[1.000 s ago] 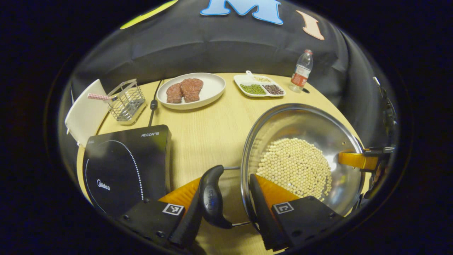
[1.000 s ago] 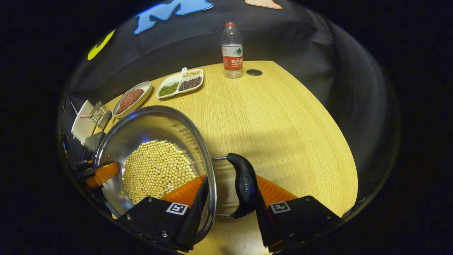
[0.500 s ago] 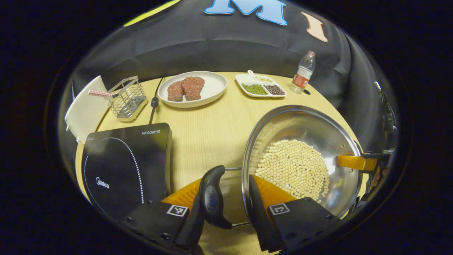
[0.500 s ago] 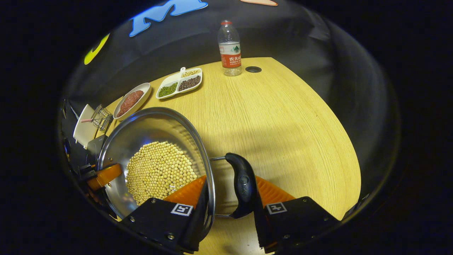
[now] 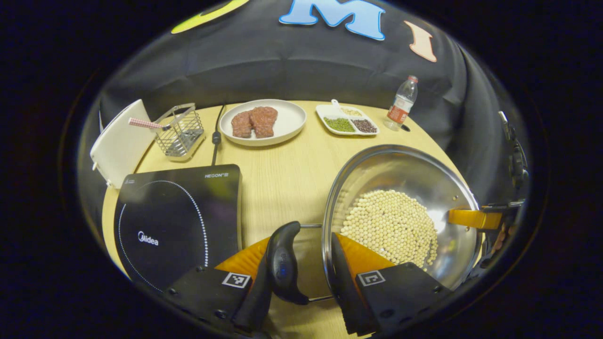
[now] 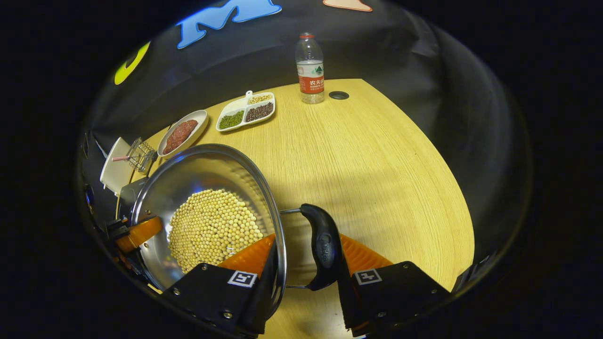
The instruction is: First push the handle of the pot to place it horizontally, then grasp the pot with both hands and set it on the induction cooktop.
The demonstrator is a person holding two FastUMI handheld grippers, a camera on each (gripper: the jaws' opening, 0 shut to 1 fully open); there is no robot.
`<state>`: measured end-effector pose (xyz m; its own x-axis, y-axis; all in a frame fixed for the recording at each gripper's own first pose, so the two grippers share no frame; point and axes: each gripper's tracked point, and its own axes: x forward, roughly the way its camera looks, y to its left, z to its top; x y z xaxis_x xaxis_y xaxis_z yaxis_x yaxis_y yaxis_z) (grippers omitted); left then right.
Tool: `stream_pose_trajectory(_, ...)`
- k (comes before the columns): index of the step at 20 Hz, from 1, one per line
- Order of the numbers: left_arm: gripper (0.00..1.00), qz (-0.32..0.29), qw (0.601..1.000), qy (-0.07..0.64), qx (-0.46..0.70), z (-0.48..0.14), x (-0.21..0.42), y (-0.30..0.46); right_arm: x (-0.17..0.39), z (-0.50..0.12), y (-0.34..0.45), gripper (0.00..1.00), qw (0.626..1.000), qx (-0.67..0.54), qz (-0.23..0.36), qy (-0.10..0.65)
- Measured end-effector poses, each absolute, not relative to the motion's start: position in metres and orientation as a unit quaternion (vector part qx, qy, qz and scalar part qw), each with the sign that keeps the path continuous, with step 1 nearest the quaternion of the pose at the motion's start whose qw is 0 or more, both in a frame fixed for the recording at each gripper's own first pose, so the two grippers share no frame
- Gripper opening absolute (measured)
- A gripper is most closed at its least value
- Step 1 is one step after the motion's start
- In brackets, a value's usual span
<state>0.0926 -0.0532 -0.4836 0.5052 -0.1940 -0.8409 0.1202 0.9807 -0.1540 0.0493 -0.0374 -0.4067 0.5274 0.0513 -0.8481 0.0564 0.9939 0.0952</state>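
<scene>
A steel pot (image 5: 400,174), its bottom covered with pale soybeans (image 5: 391,226), hangs between both grippers over the wooden table (image 5: 282,174). My left gripper (image 5: 304,263) is shut on the pot's left side: one finger is outside the black loop handle (image 5: 282,261), the other inside the rim. My right gripper (image 6: 305,263) holds the opposite black handle (image 6: 322,249) the same way, with the pot (image 6: 202,169) to its left. The black induction cooktop (image 5: 174,221) lies just left of the pot. Across the pot, the right gripper (image 5: 476,217) shows in the left gripper view.
At the back of the table stand a white plate of meat (image 5: 287,127), a divided dish of beans (image 5: 348,123) and a water bottle (image 5: 398,106). A wire basket (image 5: 181,132) and a white board (image 5: 120,143) sit behind the cooktop, whose cord (image 5: 216,136) runs back.
Both grippers and the pot have drifted slightly left toward the cooktop. The grip on both handles is unchanged.
</scene>
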Motion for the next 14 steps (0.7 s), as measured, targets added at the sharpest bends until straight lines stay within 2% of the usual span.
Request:
stream_pose_trajectory(2,0.68,-0.091,0.869,0.484,-0.040,-0.484,0.093,-0.052,0.048,-0.396,-0.034,0.60,0.877,0.047,0.000,0.478)
stream_pose_trajectory(3,0.65,-0.090,0.870,0.482,-0.042,-0.484,0.092,-0.051,0.046,-0.390,-0.031,0.60,0.879,0.042,0.002,0.475)
stream_pose_trajectory(4,0.68,-0.089,0.871,0.482,-0.044,-0.484,0.092,-0.050,0.045,-0.387,-0.029,0.60,0.880,0.041,0.004,0.473)
stream_pose_trajectory(7,0.68,-0.085,0.874,0.476,-0.043,-0.485,0.092,-0.053,0.041,-0.374,-0.015,0.60,0.881,0.041,0.010,0.471)
stream_pose_trajectory(8,0.65,-0.084,0.876,0.474,-0.043,-0.487,0.092,-0.054,0.041,-0.372,-0.010,0.60,0.882,0.043,0.011,0.470)
stream_pose_trajectory(9,0.68,-0.082,0.876,0.473,-0.043,-0.487,0.091,-0.055,0.040,-0.368,-0.005,0.60,0.882,0.044,0.014,0.470)
stream_pose_trajectory(10,0.65,-0.080,0.877,0.471,-0.042,-0.487,0.091,-0.055,0.039,-0.367,0.000,0.60,0.881,0.045,0.015,0.470)
stream_pose_trajectory(11,0.68,-0.078,0.879,0.469,-0.042,-0.485,0.091,-0.055,0.038,-0.365,0.006,0.60,0.882,0.044,0.017,0.469)
stream_pose_trajectory(12,0.65,-0.076,0.880,0.467,-0.041,-0.484,0.092,-0.055,0.038,-0.362,0.012,0.60,0.883,0.043,0.020,0.467)
stream_pose_trajectory(14,0.68,-0.073,0.880,0.467,-0.044,-0.487,0.089,-0.057,0.038,-0.357,0.022,0.60,0.884,0.042,0.023,0.466)
